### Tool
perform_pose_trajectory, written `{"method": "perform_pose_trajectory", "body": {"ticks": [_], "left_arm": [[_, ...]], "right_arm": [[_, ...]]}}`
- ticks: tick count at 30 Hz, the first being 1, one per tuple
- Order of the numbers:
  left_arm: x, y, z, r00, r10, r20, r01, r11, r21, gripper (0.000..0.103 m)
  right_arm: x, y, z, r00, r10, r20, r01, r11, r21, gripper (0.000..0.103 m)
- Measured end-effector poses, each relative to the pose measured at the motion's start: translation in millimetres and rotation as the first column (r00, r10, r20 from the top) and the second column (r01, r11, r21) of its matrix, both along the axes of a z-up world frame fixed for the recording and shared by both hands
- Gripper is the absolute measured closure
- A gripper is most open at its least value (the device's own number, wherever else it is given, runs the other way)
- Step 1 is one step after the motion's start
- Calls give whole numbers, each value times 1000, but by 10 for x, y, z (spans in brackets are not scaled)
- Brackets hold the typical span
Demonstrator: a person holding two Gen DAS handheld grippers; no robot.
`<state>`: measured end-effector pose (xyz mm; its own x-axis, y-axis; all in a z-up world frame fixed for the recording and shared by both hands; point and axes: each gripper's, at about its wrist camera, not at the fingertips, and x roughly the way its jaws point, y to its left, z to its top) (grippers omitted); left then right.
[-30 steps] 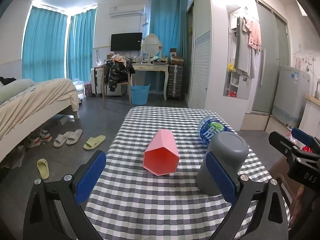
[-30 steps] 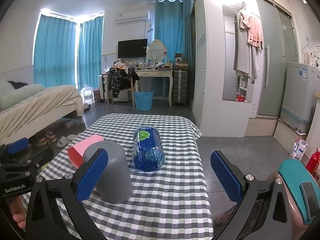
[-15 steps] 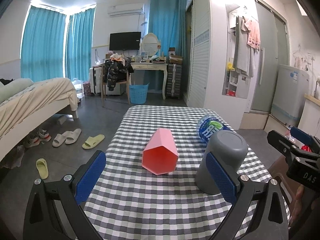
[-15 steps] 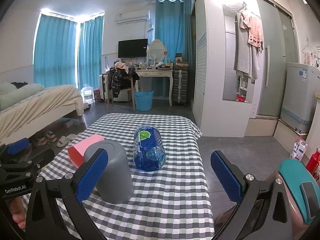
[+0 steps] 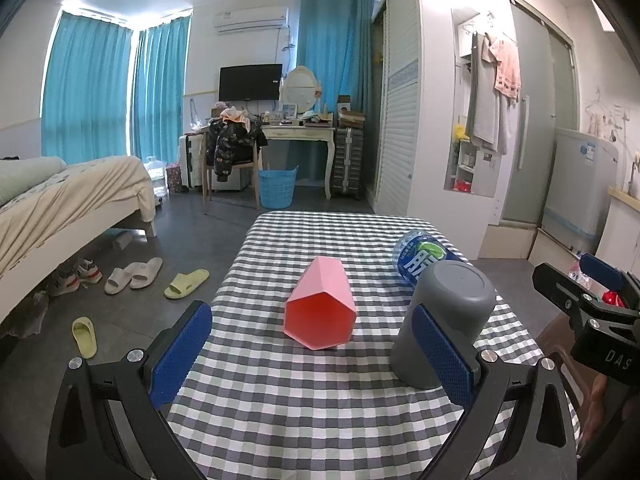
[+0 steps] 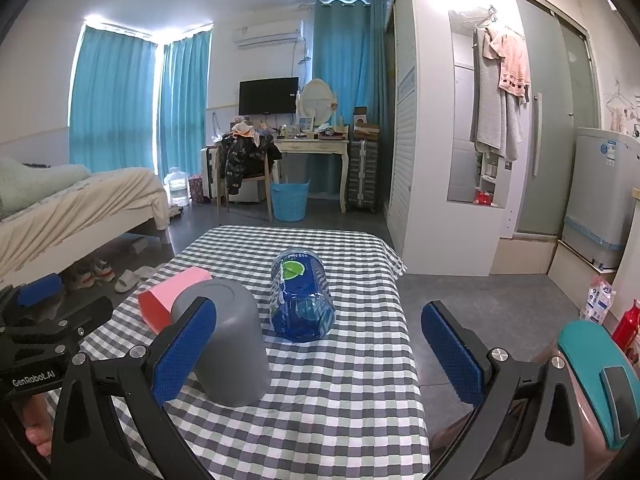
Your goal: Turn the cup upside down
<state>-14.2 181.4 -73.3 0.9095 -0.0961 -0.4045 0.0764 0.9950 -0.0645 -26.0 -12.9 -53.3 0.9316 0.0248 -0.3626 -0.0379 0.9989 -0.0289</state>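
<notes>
A grey cup (image 5: 444, 320) stands upside down, base up, on the checked table (image 5: 320, 400); it also shows in the right wrist view (image 6: 230, 344). My left gripper (image 5: 316, 354) is open and empty, its right finger just in front of the cup. My right gripper (image 6: 320, 354) is open and empty, its left finger in front of the cup. A pink hexagonal cup (image 5: 322, 310) lies on its side, mouth toward me.
A blue water bottle (image 6: 302, 302) lies on its side behind the grey cup. The table edges drop off left and right. A bed (image 5: 68, 204), slippers (image 5: 134, 276) and a desk (image 5: 298, 136) stand beyond on the floor.
Both grippers drifted very slightly; the cups and bottle stay where they were.
</notes>
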Motion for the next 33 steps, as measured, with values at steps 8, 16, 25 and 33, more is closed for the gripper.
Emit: {"method": "perform_pose_trajectory", "body": {"ticks": [8,16,25,33], "left_arm": [[-10,22,0,1000,5,2,-5,1000,-12,0],[-12,20,1,1000,7,1,-7,1000,-10,0],[-22,20,9,1000,1,2,-1,1000,-6,0],[-23,20,8,1000,2,2,-2,1000,-5,0]], "right_arm": [[13,7,-10,1000,-2,-4,1,1000,-8,0],[7,17,-20,1000,0,-4,0,1000,-12,0],[4,17,-24,1000,1,-6,-1,1000,-13,0],[4,24,-30,1000,1,-6,-1,1000,-15,0]]}}
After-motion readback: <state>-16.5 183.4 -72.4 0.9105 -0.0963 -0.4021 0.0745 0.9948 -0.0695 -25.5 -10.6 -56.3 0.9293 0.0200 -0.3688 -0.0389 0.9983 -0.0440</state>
